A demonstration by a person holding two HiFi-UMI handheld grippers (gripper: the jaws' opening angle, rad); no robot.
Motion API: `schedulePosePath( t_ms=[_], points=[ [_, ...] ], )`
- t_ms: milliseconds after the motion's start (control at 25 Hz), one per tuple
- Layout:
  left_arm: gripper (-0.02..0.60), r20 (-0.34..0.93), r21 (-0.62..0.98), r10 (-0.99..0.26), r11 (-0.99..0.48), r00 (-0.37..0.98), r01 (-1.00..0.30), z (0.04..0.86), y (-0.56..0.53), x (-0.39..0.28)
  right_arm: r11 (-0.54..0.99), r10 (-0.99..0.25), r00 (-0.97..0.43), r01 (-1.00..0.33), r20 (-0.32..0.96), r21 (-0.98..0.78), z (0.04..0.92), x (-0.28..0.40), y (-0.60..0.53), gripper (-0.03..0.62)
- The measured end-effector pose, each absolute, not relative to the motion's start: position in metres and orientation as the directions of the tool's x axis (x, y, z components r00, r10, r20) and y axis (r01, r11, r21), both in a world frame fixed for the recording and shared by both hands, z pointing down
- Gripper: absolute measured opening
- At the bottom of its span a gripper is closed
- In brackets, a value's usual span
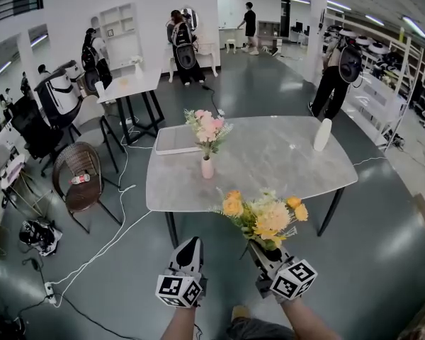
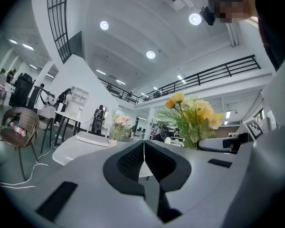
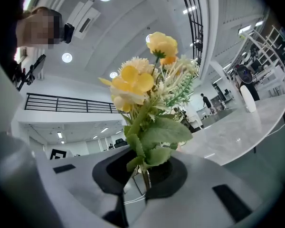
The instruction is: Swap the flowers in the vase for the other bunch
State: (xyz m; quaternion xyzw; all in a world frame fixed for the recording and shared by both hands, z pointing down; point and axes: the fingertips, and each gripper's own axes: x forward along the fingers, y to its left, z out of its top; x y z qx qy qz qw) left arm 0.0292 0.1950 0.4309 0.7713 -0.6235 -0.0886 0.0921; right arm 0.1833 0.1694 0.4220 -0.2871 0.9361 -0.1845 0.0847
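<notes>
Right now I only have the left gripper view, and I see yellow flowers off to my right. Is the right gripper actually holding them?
Observer: Yes. The right gripper view shows the right gripper closed on the stems of the yellow flowers, which stand upright from its jaws.
Operator: Is there anything on the table that those flowers hide from me?
Observer: Yes. In the head view a tall white container stands upright near the far right corner of the table, well apart from the vase with the pink flowers.
</notes>
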Motion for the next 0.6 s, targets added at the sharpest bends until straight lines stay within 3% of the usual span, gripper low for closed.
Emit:
schedulePosePath(
  t_ms=[600],
  points=[
    [0.017, -0.002, 0.262, -0.982, -0.181, 0.187, -0.948, 0.453, 0.113, 0.017, 0.76, -0.562, -0.825, -0.484, -0.066, -0.433, 0.442, 0.165, 0.08, 0.061]
  ],
)
